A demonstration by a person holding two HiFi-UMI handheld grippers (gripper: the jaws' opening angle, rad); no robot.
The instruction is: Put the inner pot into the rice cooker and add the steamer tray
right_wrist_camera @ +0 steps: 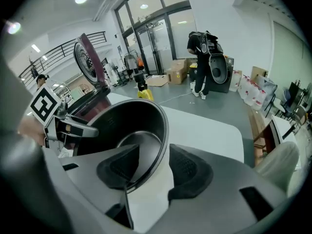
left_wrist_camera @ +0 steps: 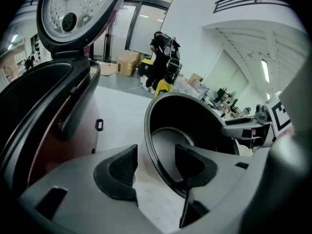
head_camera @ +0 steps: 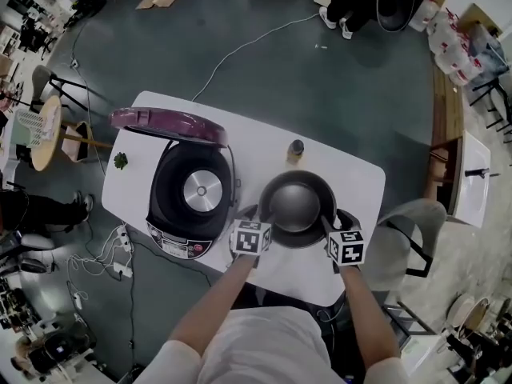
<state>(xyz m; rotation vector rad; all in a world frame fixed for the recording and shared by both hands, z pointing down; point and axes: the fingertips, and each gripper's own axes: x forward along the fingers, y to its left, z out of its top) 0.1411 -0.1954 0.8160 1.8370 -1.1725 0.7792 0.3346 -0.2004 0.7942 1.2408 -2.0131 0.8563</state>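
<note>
The dark round metal inner pot (head_camera: 297,206) stood upright, mouth upward; the left gripper (left_wrist_camera: 156,167) and right gripper (right_wrist_camera: 153,169) straddled its rim, jaws apart, unclamped.

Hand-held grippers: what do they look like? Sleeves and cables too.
The left hand-held gripper and the right hand-held gripper match: a light grey moulded body, two dark dimple-textured pads and a white cube with black square markers. The person wears a white short-sleeved shirt. No cables are visible.
</note>
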